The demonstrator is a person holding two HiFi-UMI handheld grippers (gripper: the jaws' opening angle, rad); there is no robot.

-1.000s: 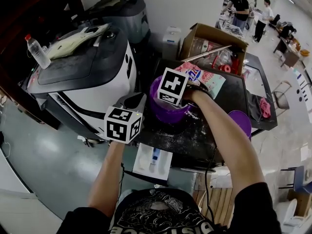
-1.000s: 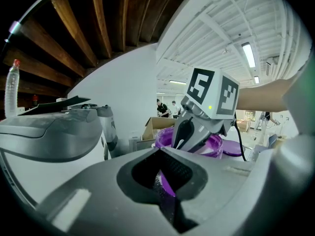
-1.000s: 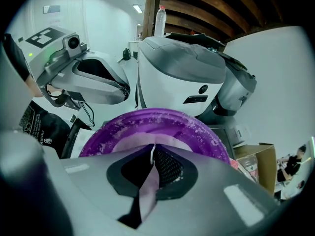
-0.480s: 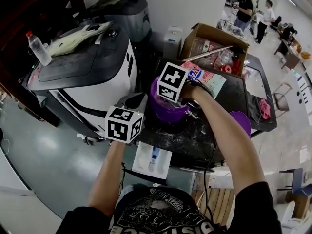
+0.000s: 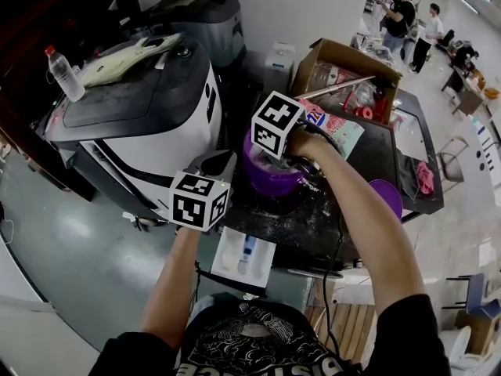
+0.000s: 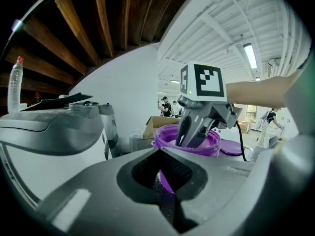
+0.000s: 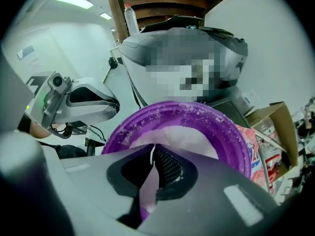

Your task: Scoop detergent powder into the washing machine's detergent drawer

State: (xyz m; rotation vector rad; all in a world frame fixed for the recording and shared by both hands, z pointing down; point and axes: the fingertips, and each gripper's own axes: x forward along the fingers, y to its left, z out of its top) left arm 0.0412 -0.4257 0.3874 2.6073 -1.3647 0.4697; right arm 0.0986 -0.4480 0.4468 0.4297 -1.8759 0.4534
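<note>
A purple tub (image 5: 262, 172) of white detergent powder (image 7: 184, 132) stands on the black table beside the washing machine (image 5: 133, 108). My right gripper (image 5: 291, 163) points down into the tub, shut on a thin white edge that looks like the scoop's handle (image 7: 152, 154); the scoop's bowl is hidden. In the left gripper view its fingers (image 6: 194, 129) reach inside the tub's rim (image 6: 216, 144). My left gripper (image 5: 218, 163) hovers shut, holding nothing, just left of the tub. The white detergent drawer (image 5: 235, 261) is pulled open below the table's front edge.
A purple lid (image 5: 385, 196) lies on the table (image 5: 313, 225) at the right. A detergent bag (image 5: 337, 128) and a cardboard box (image 5: 344, 61) sit behind the tub. A water bottle (image 5: 64, 73) stands on the machine. People stand far back right.
My right gripper has risen slightly over the tub and shifted a little away from me. The left gripper has stayed in place.
</note>
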